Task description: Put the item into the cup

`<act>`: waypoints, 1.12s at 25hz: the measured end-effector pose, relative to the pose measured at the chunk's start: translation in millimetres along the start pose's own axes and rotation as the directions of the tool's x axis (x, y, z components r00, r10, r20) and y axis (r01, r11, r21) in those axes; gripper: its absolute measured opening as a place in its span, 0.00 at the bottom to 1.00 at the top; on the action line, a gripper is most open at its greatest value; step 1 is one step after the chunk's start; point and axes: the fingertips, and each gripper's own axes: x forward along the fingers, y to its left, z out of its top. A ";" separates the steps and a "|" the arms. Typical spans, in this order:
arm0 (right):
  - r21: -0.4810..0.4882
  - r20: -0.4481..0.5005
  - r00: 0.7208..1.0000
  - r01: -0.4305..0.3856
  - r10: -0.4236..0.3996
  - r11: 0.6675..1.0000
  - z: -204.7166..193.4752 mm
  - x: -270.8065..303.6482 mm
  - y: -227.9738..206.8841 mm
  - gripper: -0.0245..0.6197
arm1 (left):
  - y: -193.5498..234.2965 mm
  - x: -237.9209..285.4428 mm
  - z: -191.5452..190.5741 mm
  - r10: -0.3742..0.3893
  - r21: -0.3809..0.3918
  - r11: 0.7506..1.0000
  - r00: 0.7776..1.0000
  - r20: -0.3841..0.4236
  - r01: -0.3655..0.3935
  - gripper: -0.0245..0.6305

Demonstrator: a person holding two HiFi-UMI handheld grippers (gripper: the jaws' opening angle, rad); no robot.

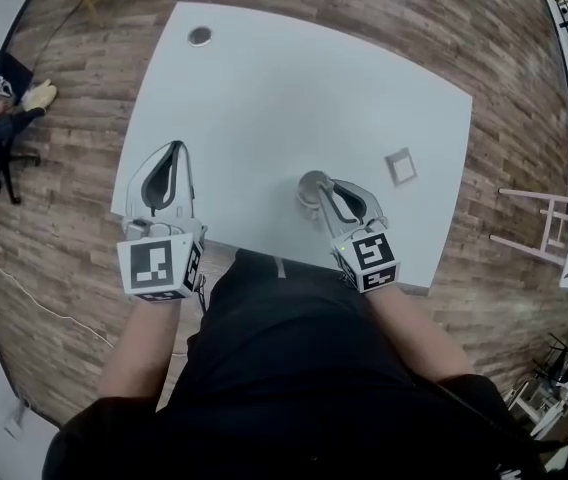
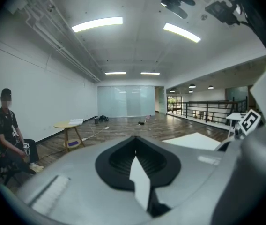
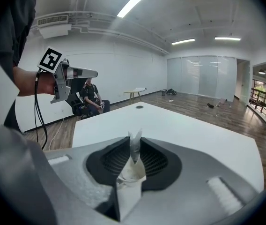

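Cup (image 1: 306, 194) is pinched by right gripper (image 1: 323, 186), left gripper (image 1: 174, 148) is closed empty; square item (image 1: 401, 166) is not yet inserted.

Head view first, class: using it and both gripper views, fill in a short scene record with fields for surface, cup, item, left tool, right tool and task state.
Surface: white table on a wood floor
Cup: cup at the right tool's tip, near the table's front edge
Item: small square item lying flat on the table, to the cup's right, apart from it
Left tool: left tool jaws together, nothing between them, by the table's left front corner
Right tool: right tool shut on the cup's wall
Task state: item not yet in the cup
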 end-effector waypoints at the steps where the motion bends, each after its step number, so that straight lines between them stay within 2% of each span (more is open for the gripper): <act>1: 0.001 -0.010 1.000 -0.005 0.005 1.000 -2.1 0.9 0.3 0.16 | -0.1 -0.3 -2.1 0.002 -0.004 1.000 1.000 -0.007 -0.002 0.05; 5: 0.005 -0.035 0.999 -0.017 0.017 1.000 -9.9 0.4 0.6 0.22 | -2.1 -1.1 -7.8 0.004 -0.016 1.000 0.999 -0.031 -0.004 0.05; 16: 0.013 -0.003 1.000 0.025 -0.025 1.000 -4.0 -2.6 -5.6 0.22 | -6.7 8.5 -1.1 -0.027 0.000 1.000 1.000 -0.002 0.027 0.05; 28: 0.042 0.092 0.980 0.176 -0.179 0.984 14.2 -33.5 -41.2 0.22 | -28.5 23.8 30.3 -0.111 0.049 0.993 0.990 0.083 0.107 0.05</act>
